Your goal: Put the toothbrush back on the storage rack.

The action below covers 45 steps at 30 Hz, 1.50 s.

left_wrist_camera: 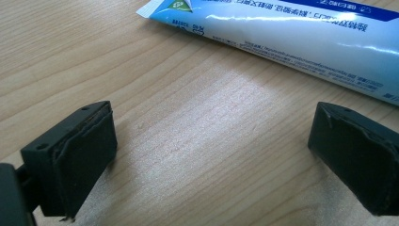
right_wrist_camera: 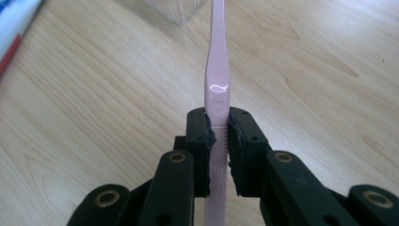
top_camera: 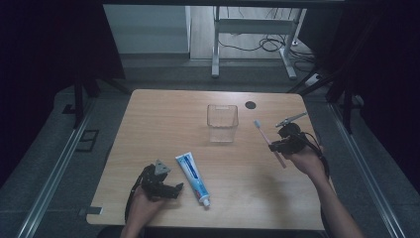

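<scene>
- Nearest me, my left gripper [top_camera: 174, 189] rests low on the light wooden table [top_camera: 158, 124], jaws spread wide with nothing between them.
- Just right of it lies the white-and-blue toothpaste tube [top_camera: 193, 178], cap toward me; in the left gripper view the tube [left_wrist_camera: 301, 33] sits beyond the jaws, not touching either.
- Mid-table, farther back, stands the clear square plastic cup [top_camera: 222, 123], upright and empty.
- Right of the cup, my right gripper [top_camera: 275, 145] is clenched on the pink plastic toothbrush [top_camera: 270, 144], bristle end pointing toward the cup; the pads pinch its lower handle [right_wrist_camera: 217, 94].
- Judgement: to drop it in well, I should hold the grip firm, tip the brush upright over the cup mouth, then lower before releasing.
</scene>
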Available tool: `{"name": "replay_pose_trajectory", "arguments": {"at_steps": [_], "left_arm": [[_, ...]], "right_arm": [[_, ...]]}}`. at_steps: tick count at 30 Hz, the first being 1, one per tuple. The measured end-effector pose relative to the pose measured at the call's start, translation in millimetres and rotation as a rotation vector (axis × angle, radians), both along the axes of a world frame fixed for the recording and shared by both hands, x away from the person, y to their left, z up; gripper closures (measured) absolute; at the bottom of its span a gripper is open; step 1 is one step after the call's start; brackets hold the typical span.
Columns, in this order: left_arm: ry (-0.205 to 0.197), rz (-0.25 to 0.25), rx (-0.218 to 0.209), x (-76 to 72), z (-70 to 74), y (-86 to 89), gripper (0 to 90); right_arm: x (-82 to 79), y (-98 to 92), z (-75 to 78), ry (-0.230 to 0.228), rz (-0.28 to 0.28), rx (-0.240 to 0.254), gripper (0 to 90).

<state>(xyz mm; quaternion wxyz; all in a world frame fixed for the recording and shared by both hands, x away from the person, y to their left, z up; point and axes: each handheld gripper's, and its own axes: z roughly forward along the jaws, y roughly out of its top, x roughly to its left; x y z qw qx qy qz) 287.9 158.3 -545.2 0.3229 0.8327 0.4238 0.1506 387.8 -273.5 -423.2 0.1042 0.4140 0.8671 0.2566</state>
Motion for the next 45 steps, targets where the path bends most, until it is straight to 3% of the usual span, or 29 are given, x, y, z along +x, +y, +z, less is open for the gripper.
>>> {"name": "replay_pose_trajectory", "arguments": {"at_steps": [16, 45], "left_arm": [[0.002, 0.004, -0.003, -0.3, -0.1, -0.2, 1.9], [0.001, 0.002, -0.001, -0.1, 0.0, -0.1, 1.9]], "right_arm": [[7.3, 17.1, 16.7, -0.082, 0.006, 0.077, 78.6], [33.1, 59.1, 28.4, -0.164, 0.014, 0.193, 78.5]]}}
